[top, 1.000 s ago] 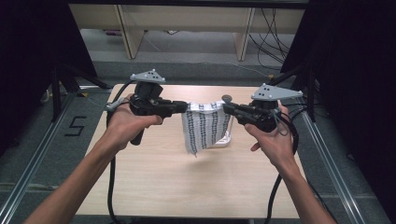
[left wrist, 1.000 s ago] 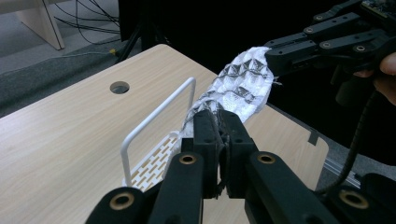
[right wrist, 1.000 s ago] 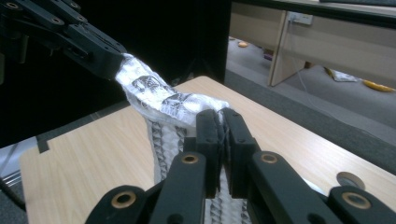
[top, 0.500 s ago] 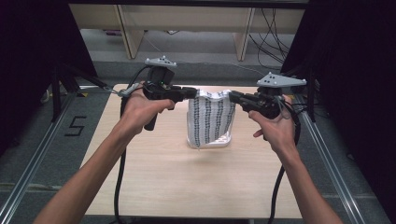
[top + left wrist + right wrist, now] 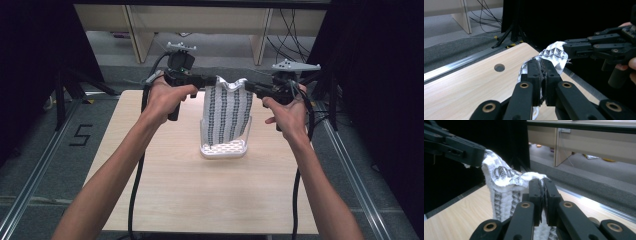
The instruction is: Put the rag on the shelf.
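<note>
A patterned cloth (image 5: 227, 112) hangs above the table (image 5: 165, 185). The left gripper (image 5: 212, 80) and right gripper (image 5: 248, 87) each clamp a top corner of the cloth.

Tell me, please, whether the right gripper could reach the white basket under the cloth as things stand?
Probably not yet: the right gripper is shut on the cloth, which hangs over the white basket and covers its opening; the left gripper grips the other corner.

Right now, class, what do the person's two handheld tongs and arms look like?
Both tongs, left and right, are black linkages with brass-coloured pivot pins, each topped by a grey three-cornered plate. A black cable trails from each. The forearms are bare, with no sleeves in view.
</note>
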Available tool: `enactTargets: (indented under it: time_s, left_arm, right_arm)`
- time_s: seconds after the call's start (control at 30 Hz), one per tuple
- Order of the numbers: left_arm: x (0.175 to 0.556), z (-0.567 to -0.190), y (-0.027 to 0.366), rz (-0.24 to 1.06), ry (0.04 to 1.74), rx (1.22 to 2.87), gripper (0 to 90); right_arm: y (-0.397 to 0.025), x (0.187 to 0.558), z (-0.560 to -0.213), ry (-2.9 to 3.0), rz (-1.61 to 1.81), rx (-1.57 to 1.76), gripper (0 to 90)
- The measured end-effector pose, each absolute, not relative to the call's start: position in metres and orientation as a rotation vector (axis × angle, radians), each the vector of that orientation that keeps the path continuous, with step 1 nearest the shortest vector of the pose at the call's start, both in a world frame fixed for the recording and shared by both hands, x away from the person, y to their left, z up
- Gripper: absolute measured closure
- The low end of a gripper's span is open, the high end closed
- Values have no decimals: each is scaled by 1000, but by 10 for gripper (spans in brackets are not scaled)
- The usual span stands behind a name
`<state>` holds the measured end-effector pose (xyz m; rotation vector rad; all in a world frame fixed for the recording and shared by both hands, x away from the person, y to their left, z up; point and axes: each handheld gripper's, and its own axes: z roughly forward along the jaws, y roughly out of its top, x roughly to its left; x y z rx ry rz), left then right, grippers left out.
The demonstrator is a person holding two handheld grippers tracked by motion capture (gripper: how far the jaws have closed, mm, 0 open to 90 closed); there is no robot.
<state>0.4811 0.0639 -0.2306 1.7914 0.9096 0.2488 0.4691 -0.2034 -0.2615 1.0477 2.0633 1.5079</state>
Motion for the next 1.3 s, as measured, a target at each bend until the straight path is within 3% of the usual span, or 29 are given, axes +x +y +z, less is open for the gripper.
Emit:
enactTargets:
  time_s: [0.43,0.9,1.0,1.17,1.3]
  left_arm:
    - [528,-261,63,220,1062,1723,851]
    - [552,-298,67,212,1168,1764,812]
    - [554,-303,67,200,1187,1744,757]
    - [553,-307,66,171,1182,1801,582]
    - [550,-307,65,157,1168,1821,532]
  right_arm:
    - [-198,520,-292,2062,1526,1230,860]
    - [-191,540,-319,2087,1469,1357,828]
    - [-189,543,-323,2110,1449,1353,797]
    - [-186,544,-324,2097,1435,1367,761]
    - [-186,542,-323,2106,1428,1343,743]
